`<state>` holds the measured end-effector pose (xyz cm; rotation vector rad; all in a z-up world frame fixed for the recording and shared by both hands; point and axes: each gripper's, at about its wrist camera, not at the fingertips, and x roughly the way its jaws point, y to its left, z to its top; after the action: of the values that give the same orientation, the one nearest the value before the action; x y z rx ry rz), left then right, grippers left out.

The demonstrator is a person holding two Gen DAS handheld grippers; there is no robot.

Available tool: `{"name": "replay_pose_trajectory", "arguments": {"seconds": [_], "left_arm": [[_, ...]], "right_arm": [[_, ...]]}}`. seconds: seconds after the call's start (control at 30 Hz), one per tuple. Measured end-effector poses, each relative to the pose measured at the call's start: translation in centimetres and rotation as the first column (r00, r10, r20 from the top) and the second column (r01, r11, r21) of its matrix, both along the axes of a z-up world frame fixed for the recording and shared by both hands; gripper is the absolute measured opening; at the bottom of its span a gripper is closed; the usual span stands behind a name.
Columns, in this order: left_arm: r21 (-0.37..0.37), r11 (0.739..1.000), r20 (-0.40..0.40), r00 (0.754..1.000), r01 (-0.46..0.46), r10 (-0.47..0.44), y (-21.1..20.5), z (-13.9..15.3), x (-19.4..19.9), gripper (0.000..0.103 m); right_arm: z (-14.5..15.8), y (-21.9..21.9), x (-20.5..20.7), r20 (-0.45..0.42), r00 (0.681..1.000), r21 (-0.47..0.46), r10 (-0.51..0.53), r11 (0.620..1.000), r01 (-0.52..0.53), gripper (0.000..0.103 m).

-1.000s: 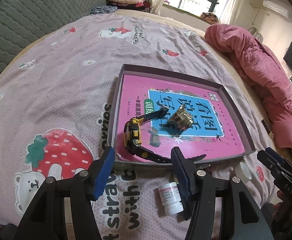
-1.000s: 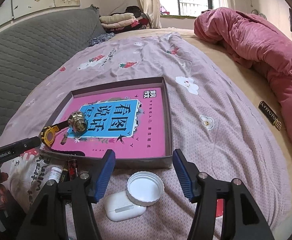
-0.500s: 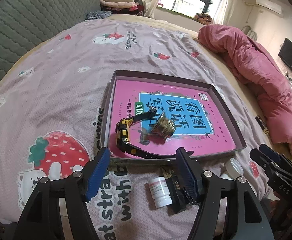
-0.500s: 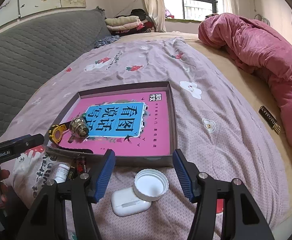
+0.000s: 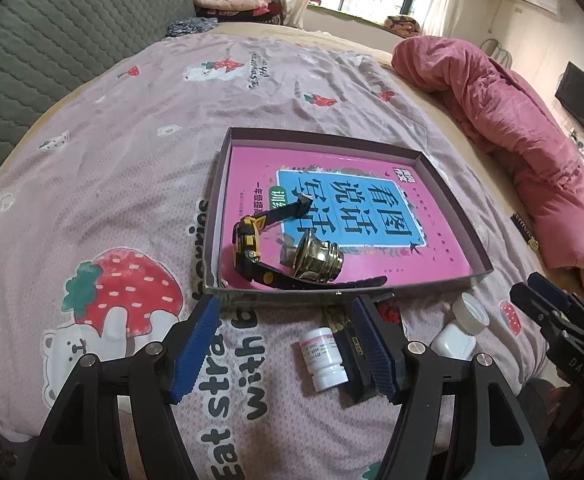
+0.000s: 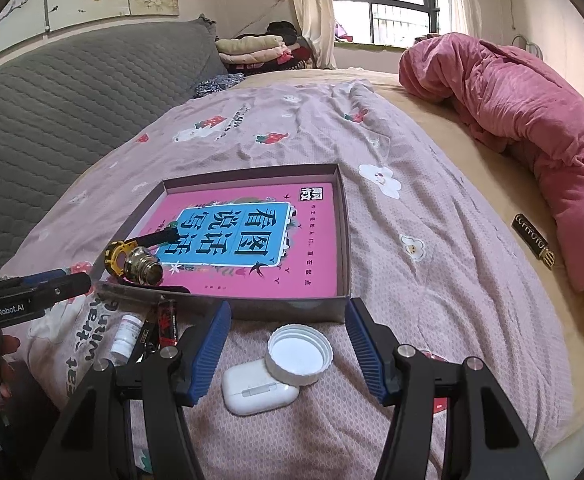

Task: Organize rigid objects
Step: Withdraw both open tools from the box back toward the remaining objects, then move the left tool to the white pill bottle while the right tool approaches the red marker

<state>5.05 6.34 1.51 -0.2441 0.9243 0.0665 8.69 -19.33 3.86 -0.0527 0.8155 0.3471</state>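
A shallow cardboard box (image 5: 217,216) lies on the bed with a pink book flat inside it. On the book lie a yellow and black watch (image 5: 247,246) and a brass fitting (image 5: 318,258), which rests against the watch strap. My left gripper (image 5: 285,308) stands open just short of the box's near wall, nothing between its blue pads. A white pill bottle (image 5: 324,354) and a dark battery (image 6: 167,322) lie beside its right finger. My right gripper (image 6: 287,308) is open over a white cap (image 6: 298,354) and a white earbud case (image 6: 257,386).
A bunched pink duvet (image 6: 532,120) fills the bed's right side, and a small black label (image 6: 532,236) lies next to it. The grey quilted headboard (image 5: 51,40) runs along the left. Folded clothes (image 6: 251,48) are stacked by the window.
The left gripper's jaws have spread wider and it has drawn back slightly from the box. The brass fitting has rolled toward the box's near wall, against the watch strap.
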Motion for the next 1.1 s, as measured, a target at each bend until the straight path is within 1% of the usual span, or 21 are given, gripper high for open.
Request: {"name": "replay_pose_trajectory", "arguments": {"seconds": [0.13, 0.43, 0.7, 0.87, 1.1], "left_arm": [[0.0, 1.0, -0.001, 1.0, -0.001, 0.001, -0.1, 0.1, -0.3, 0.07], [-0.017, 1.0, -0.016, 1.0, -0.005, 0.005, -0.8, -0.4, -1.3, 0.071], [-0.012, 0.999, -0.033, 0.999, 0.034, -0.034, -1.7, -0.8, -2.3, 0.071], [-0.01, 0.999, -0.041, 0.998, 0.049, -0.049, -2.0, -0.8, -2.7, 0.071], [-0.011, 0.998, -0.079, 0.995, 0.058, -0.059, -2.1, -1.5, -3.1, 0.071]], "right_arm": [[0.1, -0.1, -0.4, -0.004, 1.0, 0.009, 0.003, 1.0, -0.003, 0.059], [-0.3, 0.6, -1.7, -0.012, 0.999, -0.017, 0.035, 0.999, -0.036, 0.059], [-0.7, 0.6, -2.5, -0.035, 0.998, -0.019, 0.047, 0.999, -0.047, 0.059], [-0.6, 0.7, -3.1, -0.034, 0.997, -0.019, 0.062, 0.998, -0.063, 0.059], [-0.4, 1.5, -3.7, -0.024, 0.995, -0.025, 0.093, 0.995, -0.093, 0.059]]}}
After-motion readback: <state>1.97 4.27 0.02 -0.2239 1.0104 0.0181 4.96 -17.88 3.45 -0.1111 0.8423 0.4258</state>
